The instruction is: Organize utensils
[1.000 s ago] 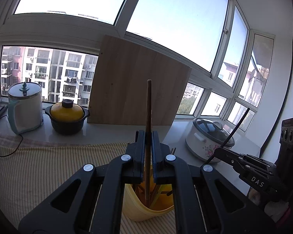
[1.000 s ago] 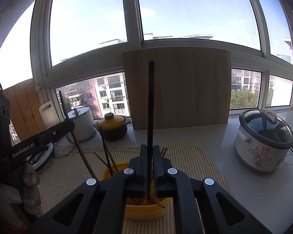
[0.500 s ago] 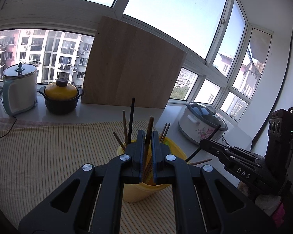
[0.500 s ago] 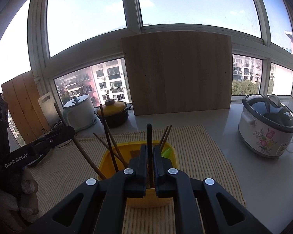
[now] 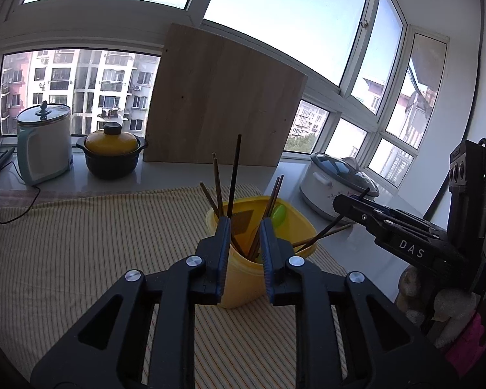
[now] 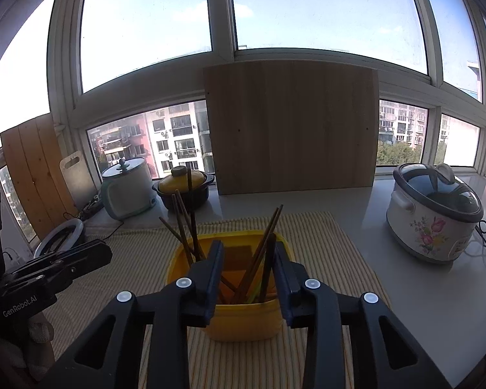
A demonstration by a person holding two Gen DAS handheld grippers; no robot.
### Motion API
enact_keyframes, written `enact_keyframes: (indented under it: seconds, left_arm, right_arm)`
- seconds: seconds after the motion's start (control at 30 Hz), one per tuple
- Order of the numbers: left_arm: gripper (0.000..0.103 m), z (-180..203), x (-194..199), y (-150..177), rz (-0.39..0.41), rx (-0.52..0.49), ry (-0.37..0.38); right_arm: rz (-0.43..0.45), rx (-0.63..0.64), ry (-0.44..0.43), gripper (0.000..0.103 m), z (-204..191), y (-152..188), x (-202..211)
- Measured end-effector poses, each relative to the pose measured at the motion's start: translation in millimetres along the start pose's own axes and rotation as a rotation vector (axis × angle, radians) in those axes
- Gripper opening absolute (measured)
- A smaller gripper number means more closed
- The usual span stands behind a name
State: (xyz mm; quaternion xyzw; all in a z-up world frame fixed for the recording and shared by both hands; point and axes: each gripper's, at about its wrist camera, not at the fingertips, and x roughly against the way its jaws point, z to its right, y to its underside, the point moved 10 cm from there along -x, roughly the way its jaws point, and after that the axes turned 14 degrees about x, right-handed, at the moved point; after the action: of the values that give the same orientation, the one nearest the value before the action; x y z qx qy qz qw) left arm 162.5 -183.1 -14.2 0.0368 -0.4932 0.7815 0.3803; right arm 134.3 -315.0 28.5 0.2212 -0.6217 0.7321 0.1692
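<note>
Both grippers, left gripper (image 5: 243, 236) and right gripper (image 6: 248, 259), have just been opening and stand apart, gripping nothing; the chopsticks (image 6: 191, 227) stand upright in the yellow cup (image 6: 243, 321) at 12 o'clock of each, about equally near

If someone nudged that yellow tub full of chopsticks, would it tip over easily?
Probably fairly easily. The yellow tub looks like thin, light plastic, and the chopsticks lean outward well above its rim, which likely raises the weight. It stands on a striped cloth, so a push might drag or bunch the cloth rather than slide the tub cleanly.
</note>
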Motion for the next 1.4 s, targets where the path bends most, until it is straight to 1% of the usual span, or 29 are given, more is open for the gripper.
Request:
enact_keyframes:
  seconds: [0.07, 0.13, 0.17, 0.2, 0.23, 0.27, 0.3, 0.33, 0.37, 0.4, 0.47, 0.53, 0.57, 0.6, 0.73, 0.93, 1.4]
  left_arm:
    - [0.020, -1, 4, 4, 0.003, -0.022, -0.012]
    - [0.021, 0, 8, 8, 0.004, -0.040, -0.020]
    - [0.026, 0, 10, 10, 0.006, -0.047, -0.023]
    - [0.039, 0, 13, 11, 0.008, -0.052, -0.030]
    - [0.046, 0, 15, 12, 0.012, -0.059, -0.036]
    - [0.059, 1, 18, 13, 0.019, -0.067, -0.042]
    - [0.066, 2, 21, 13, 0.029, -0.076, -0.049]
    - [0.068, 2, 24, 13, 0.037, -0.084, -0.056]
    - [0.072, 2, 26, 13, 0.043, -0.091, -0.065]
    - [0.078, 3, 28, 12, 0.047, -0.096, -0.073]
    - [0.087, 2, 33, 12, 0.061, -0.106, -0.089]
    - [0.093, 1, 38, 10, 0.082, -0.117, -0.112]
    - [0.100, -1, 40, 10, 0.091, -0.120, -0.129]
    - [0.103, -2, 41, 10, 0.100, -0.123, -0.145]
    - [0.103, -7, 43, 10, 0.106, -0.118, -0.195]
    - [0.103, -13, 46, 11, 0.113, -0.111, -0.218]
    - [0.103, -13, 49, 12, 0.116, -0.111, -0.226]
  right_arm:
    - [0.007, 0.003, 0.010, 0.047, -1, 0, 4]
    - [0.013, 0.013, 0.027, 0.053, -2, 1, 7]
    - [0.016, 0.019, 0.037, 0.057, -3, 1, 9]
    - [0.019, 0.026, 0.050, 0.060, -4, 1, 11]
    - [0.024, 0.030, 0.060, 0.067, -4, 1, 14]
    - [0.031, 0.033, 0.070, 0.075, -4, 0, 16]
    - [0.038, 0.034, 0.080, 0.078, -4, -1, 18]
    - [0.047, 0.036, 0.092, 0.085, -4, -2, 21]
    - [0.055, 0.038, 0.103, 0.090, -3, -3, 23]
    - [0.062, 0.039, 0.112, 0.091, -3, -4, 25]
    - [0.071, 0.037, 0.122, 0.098, -2, -6, 28]
    - [0.082, 0.026, 0.129, 0.103, 0, -7, 31]
    - [0.084, 0.023, 0.133, 0.103, 0, -7, 31]
    - [0.083, 0.022, 0.139, 0.103, 2, -7, 32]
    - [0.076, 0.023, 0.149, 0.103, 4, -4, 32]
    - [0.077, 0.018, 0.156, 0.103, 4, -2, 36]
    - [0.087, 0.014, 0.164, 0.103, 4, -3, 39]
